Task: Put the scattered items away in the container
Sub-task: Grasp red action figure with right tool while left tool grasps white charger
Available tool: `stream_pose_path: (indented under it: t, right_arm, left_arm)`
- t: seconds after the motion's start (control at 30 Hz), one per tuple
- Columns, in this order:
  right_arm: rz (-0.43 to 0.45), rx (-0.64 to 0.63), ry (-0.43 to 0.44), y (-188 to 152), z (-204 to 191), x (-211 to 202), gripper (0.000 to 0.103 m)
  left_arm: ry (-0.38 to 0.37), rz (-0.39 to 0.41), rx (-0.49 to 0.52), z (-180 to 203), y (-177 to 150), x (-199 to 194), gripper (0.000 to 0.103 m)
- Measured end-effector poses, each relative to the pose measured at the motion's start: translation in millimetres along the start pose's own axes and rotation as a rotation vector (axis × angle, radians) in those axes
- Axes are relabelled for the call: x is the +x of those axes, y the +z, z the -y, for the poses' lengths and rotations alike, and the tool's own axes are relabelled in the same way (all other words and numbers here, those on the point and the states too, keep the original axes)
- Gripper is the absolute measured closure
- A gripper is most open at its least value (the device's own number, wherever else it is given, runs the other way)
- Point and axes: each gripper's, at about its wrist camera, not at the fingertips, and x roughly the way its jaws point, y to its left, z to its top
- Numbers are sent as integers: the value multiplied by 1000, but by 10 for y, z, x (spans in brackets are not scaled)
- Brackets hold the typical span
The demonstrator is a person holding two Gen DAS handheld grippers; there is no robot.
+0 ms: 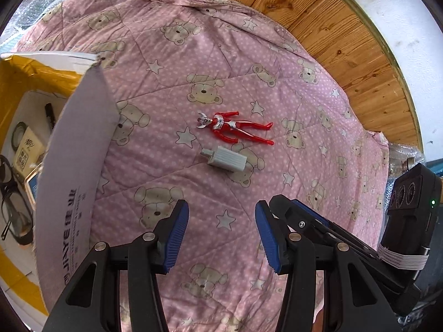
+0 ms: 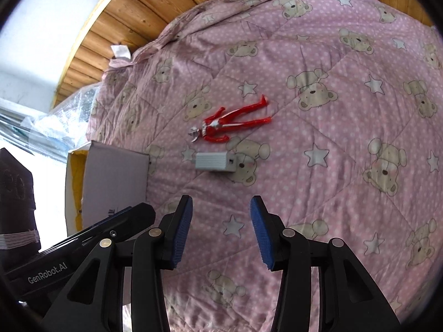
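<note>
A pink quilt (image 1: 277, 63) printed with bears and stars covers the bed and fills the ground ahead of both pairs of fingers. A wooden board (image 1: 332, 27) runs along its far edge, well beyond the fingers.

The box (image 1: 74, 166), an open cardboard carton with a grey flap, stands at the quilt's edge, to the left of the left fingers (image 1: 177, 235) and level with them; in the right wrist view the box (image 2: 116, 177) lies ahead and to the left of the right fingers (image 2: 182, 229). Inside it lie glasses (image 1: 13, 210), a marker (image 1: 51, 116), a small card packet (image 1: 27, 149) and a tape roll (image 1: 19, 132) (the roll is only partly seen).

The left gripper (image 1: 221, 232) and the right gripper (image 2: 221, 231) both hover over the quilt with fingers spread apart and nothing between them. The right gripper (image 1: 360, 251) shows just beside the left one.

The figure (image 1: 235, 127), a red and silver toy, lies flat on the quilt straight ahead of both pairs of fingers, apart from them. Nearer the fingers, just beside the figure, lies the charger (image 1: 225, 160), a white ribbed block.
</note>
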Motion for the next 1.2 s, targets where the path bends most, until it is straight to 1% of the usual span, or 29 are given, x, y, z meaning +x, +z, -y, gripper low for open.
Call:
stream_pose_path:
  t: [0.07, 0.2, 0.37, 0.47, 0.57, 0.73, 0.8, 0.87, 0.9, 0.93, 1.0, 1.03, 1.07, 1.13, 1.17, 1.2]
  right_arm:
    - [-3, 8, -3, 58, 54, 39, 58]
    - [-7, 22, -13, 154, 154, 108, 63]
    - [-6, 37, -24, 279, 285, 179, 64]
    - [-6, 39, -40, 369, 355, 225, 66]
    - [-2, 37, -45, 474, 400, 263, 66]
    - [6, -22, -62, 680, 363, 385, 66]
    - [4, -51, -67, 748, 333, 454, 66]
    - [5, -75, -66, 815, 301, 539, 66]
    - [3, -83, -69, 838, 294, 582, 66]
    - [-5, -86, -70, 854, 291, 635, 68]
    - [-38, -79, -61, 855, 314, 755, 81]
    - [-64, -63, -47, 835, 336, 810, 84]
    - [-80, -48, -22, 808, 344, 824, 85]
    - [-129, -11, 68, 722, 339, 841, 85]
    - [-155, 4, 111, 674, 330, 850, 85]
    - [-163, -4, 119, 637, 306, 848, 85]
  left_arm:
    - [0, -10, -2, 22, 66, 78, 51]
    - [-6, -30, -8, 73, 187, 252, 51]
    - [-17, -53, -20, 167, 250, 473, 51]
    - [-28, -67, -46, 185, 299, 622, 51]
    - [-15, -77, -85, 156, 350, 761, 51]
    - [11, -95, -113, 101, 406, 973, 51]
    - [-4, -102, -136, 46, 414, 1032, 48]
    - [-15, -96, -150, 3, 420, 1037, 47]
    - [-11, -92, -146, -4, 423, 1027, 47]
    - [10, -83, -133, -12, 420, 997, 47]
    - [56, -65, -107, -28, 413, 933, 48]
    - [78, -56, -94, -36, 410, 901, 48]
    - [102, -43, -94, -76, 404, 845, 48]
    - [141, -29, -117, -193, 388, 759, 48]
    - [141, -28, -133, -253, 379, 731, 48]
    - [139, -27, -148, -313, 369, 705, 48]
